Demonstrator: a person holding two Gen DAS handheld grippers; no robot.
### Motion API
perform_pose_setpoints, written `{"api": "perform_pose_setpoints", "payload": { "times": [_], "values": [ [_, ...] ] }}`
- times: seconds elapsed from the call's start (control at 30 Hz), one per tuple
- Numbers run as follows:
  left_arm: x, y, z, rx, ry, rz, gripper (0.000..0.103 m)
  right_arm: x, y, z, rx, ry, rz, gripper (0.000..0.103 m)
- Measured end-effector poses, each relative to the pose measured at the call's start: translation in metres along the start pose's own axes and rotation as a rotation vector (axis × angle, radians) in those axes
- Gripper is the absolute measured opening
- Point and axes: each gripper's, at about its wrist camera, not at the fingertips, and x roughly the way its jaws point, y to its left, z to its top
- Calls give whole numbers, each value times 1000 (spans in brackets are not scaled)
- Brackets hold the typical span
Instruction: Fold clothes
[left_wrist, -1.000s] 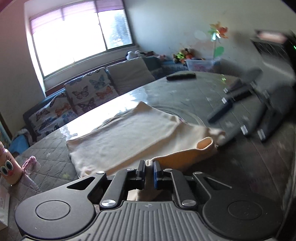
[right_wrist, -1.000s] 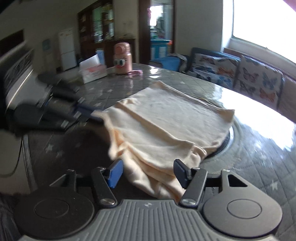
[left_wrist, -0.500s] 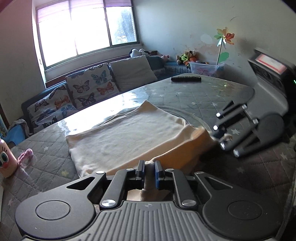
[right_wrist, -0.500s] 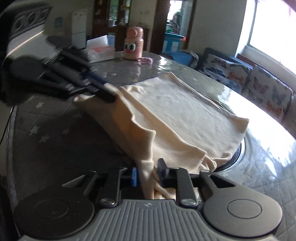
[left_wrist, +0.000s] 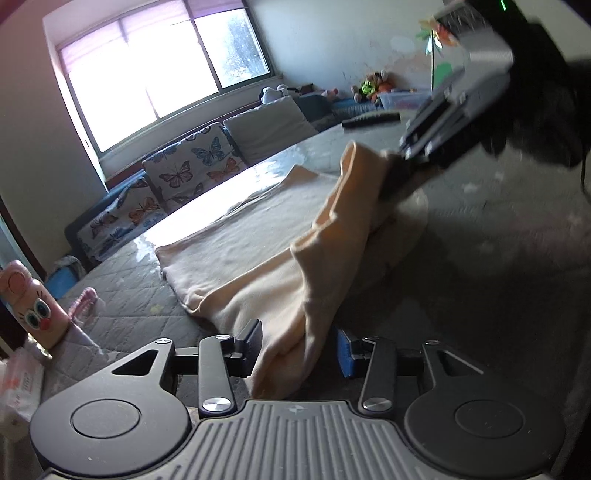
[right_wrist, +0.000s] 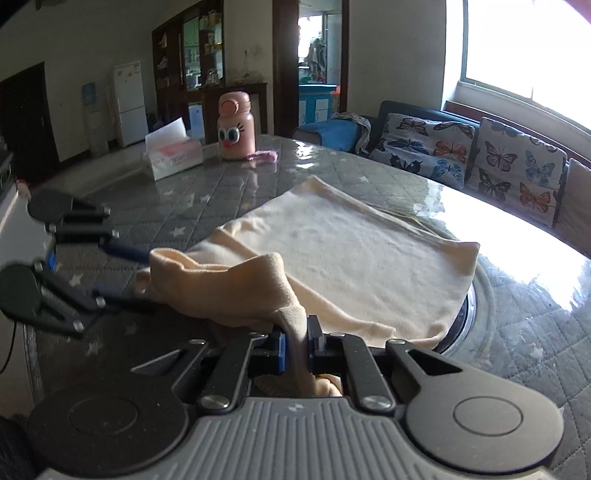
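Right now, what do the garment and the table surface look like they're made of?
Cream garment: soft matte knit, probably cotton or fleece; it drapes in thick limp folds. Table surface: grey quilted cloth with stars, apparently under clear glossy plastic or glass; it mirrors the window glare.

Blurred by motion in the left wrist view: right gripper (left_wrist: 391, 162), fingertips buried in cream garment (left_wrist: 280, 258). Tissue box (left_wrist: 18, 384) cut off at the left edge.
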Motion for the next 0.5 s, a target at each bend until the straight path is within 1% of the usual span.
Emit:
{"api": "perform_pose_setpoints", "payload": {
  "times": [0.1,0.17,0.2,0.23,0.27,0.5],
  "values": [
    [6,-2,-1,20,6,17,44,-1,0,1,4,-8,-8,9],
    [9,-1,-2,26,9,23,27,-1,0,2,12,-13,-13,9],
    [10,0,-2,26,8,25,24,-1,0,1,16,-15,-15,9],
    [10,2,-3,22,5,24,16,-2,0,1,18,-18,-16,8],
    [8,4,-3,18,1,21,12,-5,1,0,18,-23,-14,8],
    [-21,5,8,9,-53,27,11,-24,7,-5,20,-53,-5,7]
  ]
}}
